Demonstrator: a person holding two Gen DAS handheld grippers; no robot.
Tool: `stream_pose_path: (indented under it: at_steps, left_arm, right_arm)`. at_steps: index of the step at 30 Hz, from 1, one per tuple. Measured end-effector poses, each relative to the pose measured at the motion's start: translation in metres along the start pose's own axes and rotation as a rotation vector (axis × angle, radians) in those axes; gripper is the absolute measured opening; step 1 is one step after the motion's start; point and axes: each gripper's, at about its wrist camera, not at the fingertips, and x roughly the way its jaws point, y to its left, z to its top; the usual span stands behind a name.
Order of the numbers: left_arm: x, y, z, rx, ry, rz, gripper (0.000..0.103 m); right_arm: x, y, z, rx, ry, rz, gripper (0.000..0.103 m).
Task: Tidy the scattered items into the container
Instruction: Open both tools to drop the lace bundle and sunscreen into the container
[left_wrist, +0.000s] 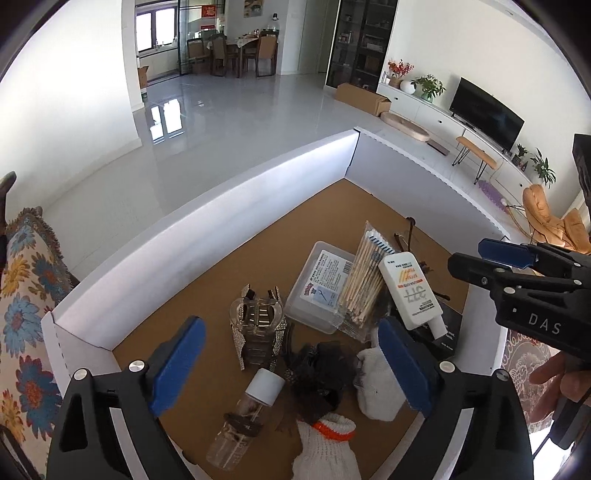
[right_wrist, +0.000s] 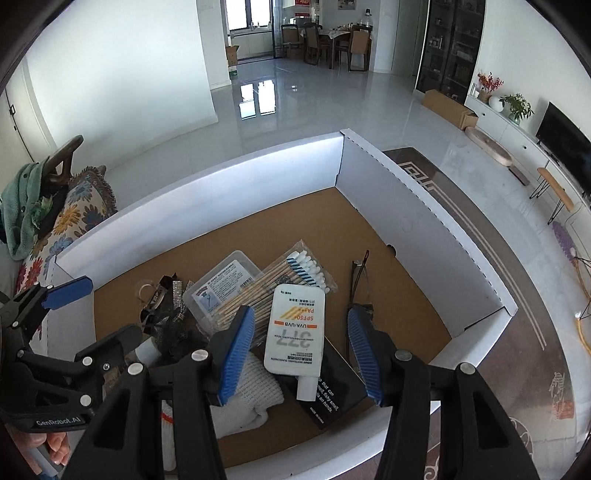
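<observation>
Both grippers hang over the container (right_wrist: 424, 206), a white-walled cardboard box w/ brown floor; everything visible is already inside it.

Left gripper (left_wrist: 291, 365): jaws spread wide, nothing between the pads. Under it lie a small clear bottle (left_wrist: 243, 417) w/ white cap on its side, a dark lacy fabric bundle (left_wrist: 317, 365) and white knit gloves (left_wrist: 376, 384), one w/ orange cuff.

Right gripper (right_wrist: 301, 350): jaws apart, sunscreen tube (right_wrist: 293, 332) sits in the gap but pads don't appear to press it, so released. Tube lies flat, cap toward camera, partly on a black box (right_wrist: 332, 391) and touching the cotton swab pack (right_wrist: 273, 288).

Handling, judged:
- tube: light, smooth plastic, a bit slippery; grab across the flat body, not the cap.
- swab pack: crinkly bag, light, pinch mid-bundle.
- clear plastic case (right_wrist: 221, 280): stiff, take by the edges.
- rhinestone hair claw (left_wrist: 258, 325): rigid but fragile teeth, grip the spine.
- glasses (right_wrist: 360, 280) near far right wall: fragile, take by the frame, never the lens.
- bottle: prob. rolls, grip mid-body.
- gloves/fabric: soft, any pinch works.

No loose items seen outside the box in either view; task looks nearly done.
</observation>
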Motion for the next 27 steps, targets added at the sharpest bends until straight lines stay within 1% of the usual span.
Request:
stream_pose_path:
  at_steps: [2,3,7,10,13,18,21,24,27]
  left_arm:
    - [-0.007,-0.004,0.001,0.002,-0.008,-0.004,0.1]
    - [-0.009,-0.005,0.004,0.004,-0.015,-0.004,0.103]
    - [-0.019,-0.012,0.004,0.008,-0.02,0.008,0.103]
    - [-0.021,-0.018,0.004,0.026,-0.002,0.041,0.103]
    - [-0.027,-0.018,0.004,0.024,0.002,0.057,0.103]
    - [-0.05,-0.014,0.003,0.025,-0.068,0.1,0.103]
    - [-0.059,-0.016,0.005,0.033,-0.083,0.117,0.103]
    - [-0.061,-0.019,0.005,0.045,-0.082,0.15,0.103]
    - [-0.063,-0.019,0.001,0.038,-0.096,0.155,0.103]
  right_arm:
    - [-0.002,0.0,-0.002,-0.011,0.008,-0.003,0.054]
    - [-0.004,0.0,-0.003,-0.013,0.012,0.001,0.054]
    - [-0.01,0.0,-0.008,-0.023,0.017,-0.001,0.054]
    - [-0.016,-0.002,-0.011,-0.025,0.015,-0.007,0.054]
    - [-0.02,-0.005,-0.013,-0.02,0.012,-0.01,0.054]
    - [-0.023,-0.006,-0.016,-0.02,0.006,-0.007,0.054]
    - [-0.021,-0.006,-0.019,-0.025,0.008,-0.007,0.054]
    - [-0.02,-0.005,-0.022,-0.027,0.011,-0.008,0.054]
    - [-0.021,-0.006,-0.022,-0.027,0.005,-0.01,0.054]
